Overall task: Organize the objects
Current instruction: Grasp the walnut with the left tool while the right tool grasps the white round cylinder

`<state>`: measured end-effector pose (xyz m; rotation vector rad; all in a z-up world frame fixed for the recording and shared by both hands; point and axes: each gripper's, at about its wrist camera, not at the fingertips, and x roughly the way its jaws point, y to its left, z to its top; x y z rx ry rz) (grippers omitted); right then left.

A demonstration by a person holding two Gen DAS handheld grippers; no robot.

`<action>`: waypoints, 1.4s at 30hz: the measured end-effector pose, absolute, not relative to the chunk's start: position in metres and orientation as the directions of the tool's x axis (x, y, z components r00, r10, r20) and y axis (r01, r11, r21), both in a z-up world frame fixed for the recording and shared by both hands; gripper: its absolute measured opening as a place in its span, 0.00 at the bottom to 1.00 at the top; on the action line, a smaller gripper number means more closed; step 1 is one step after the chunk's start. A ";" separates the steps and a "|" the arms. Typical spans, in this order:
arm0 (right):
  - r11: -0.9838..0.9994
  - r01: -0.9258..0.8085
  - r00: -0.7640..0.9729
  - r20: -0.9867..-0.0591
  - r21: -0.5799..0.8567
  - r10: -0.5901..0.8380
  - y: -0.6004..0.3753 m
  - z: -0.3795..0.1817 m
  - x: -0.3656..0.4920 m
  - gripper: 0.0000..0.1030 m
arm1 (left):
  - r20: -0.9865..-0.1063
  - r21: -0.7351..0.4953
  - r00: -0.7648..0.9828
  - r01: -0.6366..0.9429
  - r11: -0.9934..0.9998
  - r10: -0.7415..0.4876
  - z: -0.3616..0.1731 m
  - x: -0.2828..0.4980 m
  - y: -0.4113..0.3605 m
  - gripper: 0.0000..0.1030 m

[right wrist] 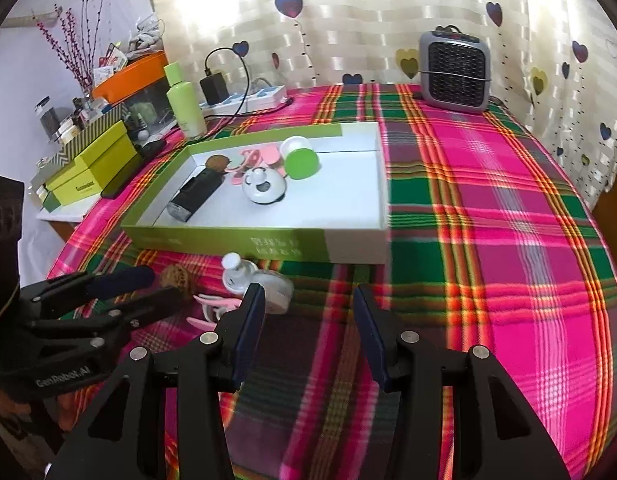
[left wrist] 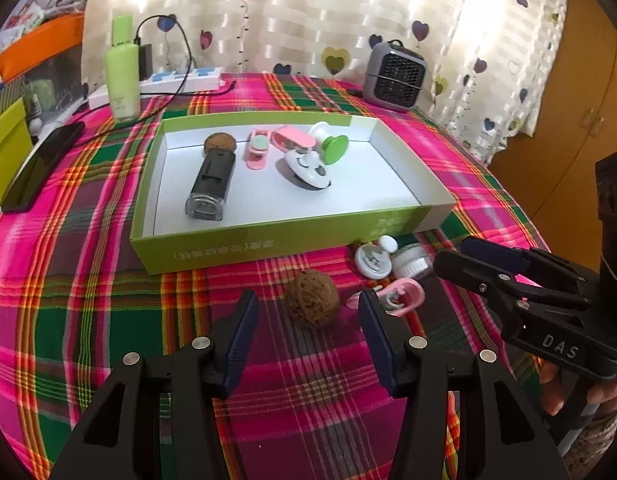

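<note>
My green tray (left wrist: 244,246), mid-frame on the plaid bench (left wrist: 88,300), already holds a dark bottle (left wrist: 210,182), pink clips and a white-and-green piece. Still outside, below its front wall: a brown ball (left wrist: 313,298), white knob (left wrist: 374,261), small jar (left wrist: 412,264) and pink clip (left wrist: 404,295). My left tool (left wrist: 308,320) is apart, framing the ball; my right tool (right wrist: 308,320) is apart, empty.

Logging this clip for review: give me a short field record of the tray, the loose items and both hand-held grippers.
tray: green box lid, on plaid tablecloth
in tray: black bottle, pink clips, white panda toy, green-capped jar
outside tray: brown ball, white knob, pink clip
left hand-held gripper: open, near ball
right hand-held gripper: open, empty
</note>
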<state>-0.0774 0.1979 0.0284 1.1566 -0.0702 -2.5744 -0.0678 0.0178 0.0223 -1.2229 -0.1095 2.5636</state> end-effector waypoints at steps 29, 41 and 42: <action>-0.929 0.284 -0.558 -0.746 0.239 -0.363 0.184 0.014 -0.099 0.46 | -0.755 -0.223 -0.582 -0.207 -0.953 0.303 0.015 -0.083 0.010 0.48; -0.929 0.286 -0.564 -0.743 0.236 -0.362 0.185 0.013 -0.098 0.36 | -0.752 -0.224 -0.581 -0.219 -0.950 0.311 0.013 -0.082 0.012 0.28; -0.928 0.286 -0.563 -0.742 0.237 -0.363 0.185 0.013 -0.098 0.34 | -0.752 -0.224 -0.581 -0.218 -0.950 0.311 0.013 -0.082 0.011 0.28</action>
